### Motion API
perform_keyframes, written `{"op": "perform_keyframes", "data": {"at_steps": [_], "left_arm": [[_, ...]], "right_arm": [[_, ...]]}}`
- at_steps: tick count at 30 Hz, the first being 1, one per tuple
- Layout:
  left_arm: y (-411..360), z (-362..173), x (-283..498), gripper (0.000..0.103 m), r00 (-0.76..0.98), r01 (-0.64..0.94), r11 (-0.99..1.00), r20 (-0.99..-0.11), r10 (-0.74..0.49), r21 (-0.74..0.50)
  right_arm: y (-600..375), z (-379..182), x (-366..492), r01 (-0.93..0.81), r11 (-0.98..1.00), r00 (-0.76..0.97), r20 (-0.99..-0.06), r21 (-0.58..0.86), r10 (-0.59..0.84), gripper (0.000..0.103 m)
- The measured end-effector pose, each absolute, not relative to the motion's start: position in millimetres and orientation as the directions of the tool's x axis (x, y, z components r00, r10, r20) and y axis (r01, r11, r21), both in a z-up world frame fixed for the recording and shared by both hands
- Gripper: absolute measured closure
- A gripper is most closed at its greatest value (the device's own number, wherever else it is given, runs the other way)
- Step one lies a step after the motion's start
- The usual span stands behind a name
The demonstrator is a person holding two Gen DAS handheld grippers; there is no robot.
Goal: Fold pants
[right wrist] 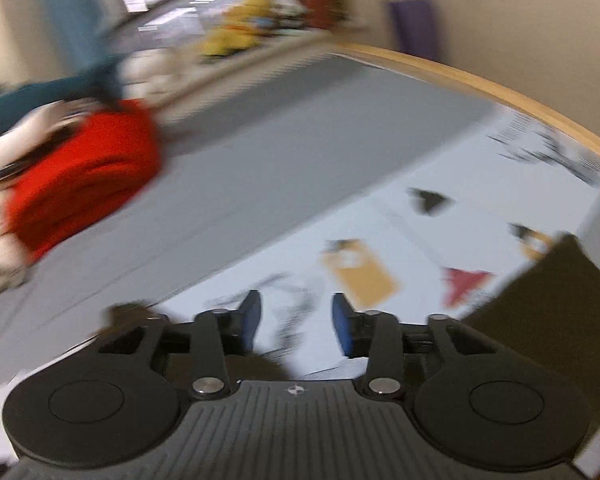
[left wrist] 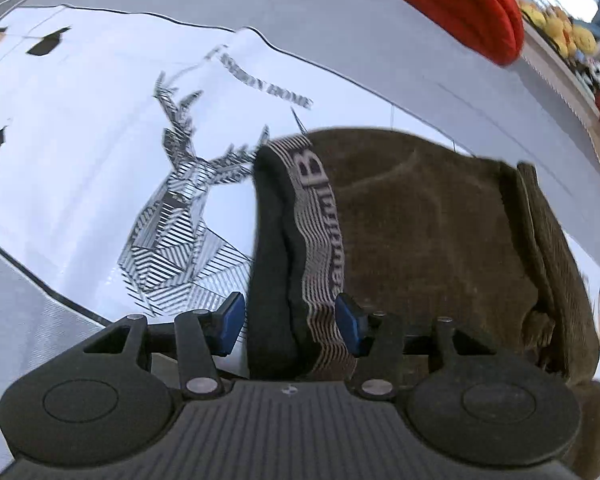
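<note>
Left wrist view: the left gripper (left wrist: pixel 290 326) straddles the waistband (left wrist: pixel 320 248) of the pants (left wrist: pixel 428 240), which lie on a white printed sheet (left wrist: pixel 80 152) over a grey bed cover (left wrist: pixel 340 32). Jaws stand apart; the striped band and a black lining fold run up between the blue pads (left wrist: pixel 230 324), but no pad can be seen pressing on the cloth, so the grip is judged open. The waistband's long axis runs straight away from the gripper, along its pointing line, with the brown bulk of the pants to the right of it and a red cushion (left wrist: pixel 460 4) well beyond.

Right wrist view (blurred): the right gripper (right wrist: pixel 296 326) is parted and empty, aimed across the bed with bare sheet between its fingers. A dark brown corner, probably the pants, shows at the lower right edge.

Judgement: the left hand is nearer, already astride the band; the next fold turns on it.
</note>
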State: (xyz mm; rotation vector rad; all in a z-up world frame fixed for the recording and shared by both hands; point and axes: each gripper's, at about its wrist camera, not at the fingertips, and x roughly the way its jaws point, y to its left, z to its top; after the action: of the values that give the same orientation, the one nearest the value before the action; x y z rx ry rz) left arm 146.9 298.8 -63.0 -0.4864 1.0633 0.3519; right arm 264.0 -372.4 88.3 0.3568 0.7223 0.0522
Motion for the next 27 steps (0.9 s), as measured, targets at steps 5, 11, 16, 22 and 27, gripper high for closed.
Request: {"op": "perform_keyframes", "data": {"at_steps": [5,11,16,22,27], "left_arm": [[286,-75,155,0.041,0.41,-0.451,0.884,-0.908,0.083,-0.122],[282,-84,166,0.035,0.399,-0.42,0.903,-0.913,0.091,-0.093],[279,-84,168,0.055,0.406,-0.396,0.916,-0.907,0.112,-0.065],[279,-70,164,0.095,0.432,-0.37,0.928,-0.892,0.135,-0.038],[284,-58,155,0.095,0.448,-0.38,0.923,-0.884,0.134,-0.053]], "right_arm": [[-332,78,247,-0.08,0.937,0.752,-0.596,0.341,0.281,0.055],[-310,55,272,-0.038,0.955,0.712,-0.663,0.295,0.233,0.055],[-291,47,283,-0.069,0.961,0.701,-0.673,0.266,0.236,0.055],[-277,42,292,-0.093,0.967,0.706,-0.67,0.237,0.232,0.055],[-268,32,300,-0.071,0.967,0.69,-0.687,0.245,0.226,0.055]]}}
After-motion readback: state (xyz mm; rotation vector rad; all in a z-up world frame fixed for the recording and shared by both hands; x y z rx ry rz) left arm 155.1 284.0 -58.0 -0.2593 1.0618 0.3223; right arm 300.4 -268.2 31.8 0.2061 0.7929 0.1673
